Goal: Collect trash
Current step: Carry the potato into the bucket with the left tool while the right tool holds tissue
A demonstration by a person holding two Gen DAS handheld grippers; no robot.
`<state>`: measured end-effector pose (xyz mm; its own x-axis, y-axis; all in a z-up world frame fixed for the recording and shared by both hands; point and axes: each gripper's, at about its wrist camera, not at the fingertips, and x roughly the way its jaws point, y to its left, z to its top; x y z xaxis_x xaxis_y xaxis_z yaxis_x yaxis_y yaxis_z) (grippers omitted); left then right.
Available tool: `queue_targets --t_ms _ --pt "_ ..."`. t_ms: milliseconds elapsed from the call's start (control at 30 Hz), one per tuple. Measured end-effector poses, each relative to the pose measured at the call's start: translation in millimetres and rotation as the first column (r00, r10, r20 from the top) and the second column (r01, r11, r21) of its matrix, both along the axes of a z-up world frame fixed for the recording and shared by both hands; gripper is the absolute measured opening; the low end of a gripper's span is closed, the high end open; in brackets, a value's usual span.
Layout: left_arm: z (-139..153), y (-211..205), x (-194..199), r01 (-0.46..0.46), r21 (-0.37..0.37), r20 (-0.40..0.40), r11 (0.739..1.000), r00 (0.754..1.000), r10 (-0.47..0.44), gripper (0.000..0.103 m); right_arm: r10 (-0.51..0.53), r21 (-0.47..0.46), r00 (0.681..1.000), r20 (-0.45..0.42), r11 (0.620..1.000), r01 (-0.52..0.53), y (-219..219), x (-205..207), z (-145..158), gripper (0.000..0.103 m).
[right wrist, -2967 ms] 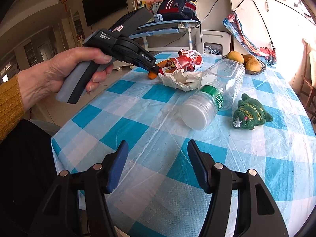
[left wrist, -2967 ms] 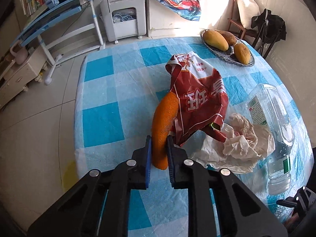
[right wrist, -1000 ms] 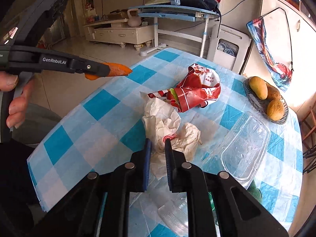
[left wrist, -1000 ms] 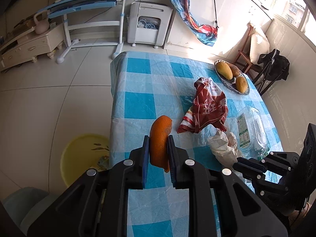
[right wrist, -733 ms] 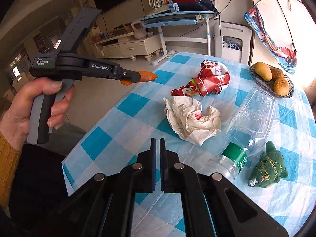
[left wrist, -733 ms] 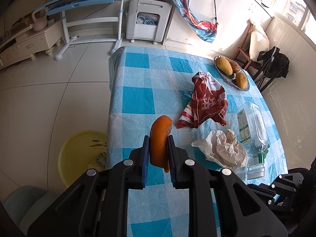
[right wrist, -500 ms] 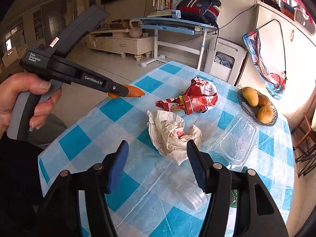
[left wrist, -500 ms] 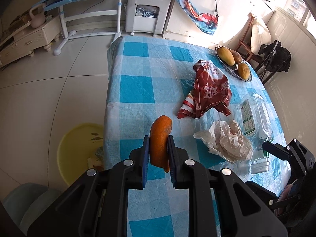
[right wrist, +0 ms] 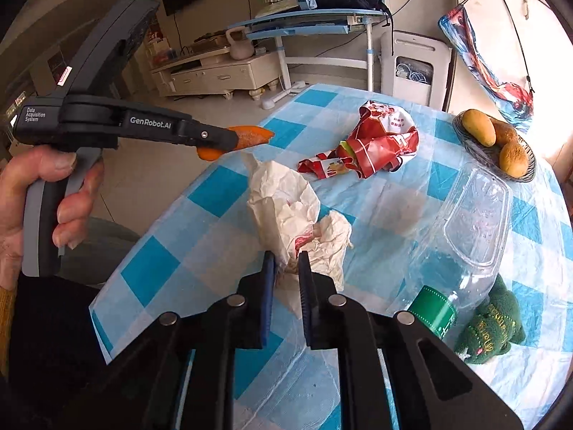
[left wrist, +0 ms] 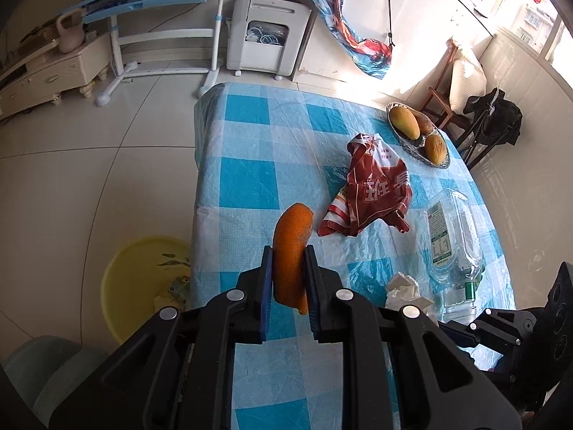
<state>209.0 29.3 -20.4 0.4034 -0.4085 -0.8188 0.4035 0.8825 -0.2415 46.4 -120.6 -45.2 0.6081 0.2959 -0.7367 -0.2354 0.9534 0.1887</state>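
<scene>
My left gripper is shut on a piece of orange peel and holds it in the air above the near left part of the table. From the right wrist view the same gripper shows side-on in a person's hand, the peel sticking out of its tip. My right gripper is shut on the near edge of a crumpled white paper, which stands up from the checked tablecloth. A red snack bag and a clear plastic bottle lie beyond.
A yellow basin with scraps sits on the floor left of the table. A green plush toy lies by the bottle's cap. A fruit dish with mangoes stands at the far right. A desk and a white appliance stand behind.
The right gripper, open half a second ago, has closed on the crumpled paper and drawn it up. The left gripper has kept the peel in about the same place.
</scene>
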Motion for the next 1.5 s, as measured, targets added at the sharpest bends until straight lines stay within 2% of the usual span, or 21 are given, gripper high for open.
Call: queue_targets --t_ms 133,200,367,533,667,833,1067,1133,1200,1233,1333,1400,1500 --pt "9.5 17.0 3.2 -0.064 -0.068 0.015 0.996 0.998 0.066 0.017 -0.015 0.106 1.000 0.016 0.994 0.014 6.5 -17.0 1.4 0.014" --pt "14.0 31.3 7.9 -0.117 -0.118 0.010 0.986 0.993 0.119 0.017 -0.015 0.129 1.000 0.027 0.992 0.011 12.8 -22.9 4.3 0.014" --pt "17.9 75.7 16.8 -0.249 -0.258 -0.044 0.933 0.968 0.246 0.017 0.020 0.135 0.998 0.052 0.990 -0.027 27.0 -26.2 14.5 0.014" --pt "18.9 104.3 21.4 -0.324 -0.294 -0.061 0.899 0.945 0.321 0.017 0.027 0.149 0.997 0.071 0.988 -0.037 31.0 -25.9 21.9 0.014" --pt "13.1 120.0 26.8 -0.373 -0.263 -0.067 0.890 0.927 0.369 0.017 0.025 0.165 0.996 0.087 0.985 -0.039 30.5 -21.9 27.6 0.014" --pt "-1.4 129.6 36.8 -0.419 -0.186 -0.079 0.889 0.908 0.412 0.017 0.023 0.193 0.994 0.104 0.980 -0.043 28.9 -12.0 32.7 0.014" --pt "-39.1 134.6 53.6 -0.446 -0.033 -0.142 0.895 0.888 0.437 0.017 0.040 0.218 0.990 0.137 0.974 -0.070 30.8 4.1 42.9 0.014" --pt "-50.8 132.9 57.8 -0.460 0.029 -0.155 0.887 0.875 0.459 0.026 0.045 0.228 0.989 0.144 0.971 -0.077 32.4 9.5 44.7 0.014" --pt "-53.3 135.7 60.5 -0.488 0.071 -0.140 0.870 0.859 0.493 0.050 0.049 0.237 0.988 0.150 0.968 -0.084 34.8 14.4 46.0 0.014" --pt "-50.0 138.6 60.2 -0.506 0.068 -0.125 0.860 0.850 0.511 0.052 0.052 0.242 0.987 0.153 0.966 -0.088 35.9 16.0 46.4 0.014" --pt "-28.9 149.8 53.7 -0.551 -0.002 -0.081 0.835 0.832 0.549 0.060 0.062 0.251 0.985 0.162 0.963 -0.102 40.8 20.9 47.9 0.014" --pt "-8.6 159.4 44.6 -0.586 -0.085 -0.039 0.806 0.810 0.585 0.070 0.070 0.255 0.984 0.162 0.961 -0.110 45.6 22.9 47.0 0.014" --pt "26.2 176.4 23.9 -0.641 -0.201 0.051 0.740 0.748 0.662 0.081 0.085 0.261 0.985 0.151 0.958 -0.122 53.7 28.9 42.2 0.014"
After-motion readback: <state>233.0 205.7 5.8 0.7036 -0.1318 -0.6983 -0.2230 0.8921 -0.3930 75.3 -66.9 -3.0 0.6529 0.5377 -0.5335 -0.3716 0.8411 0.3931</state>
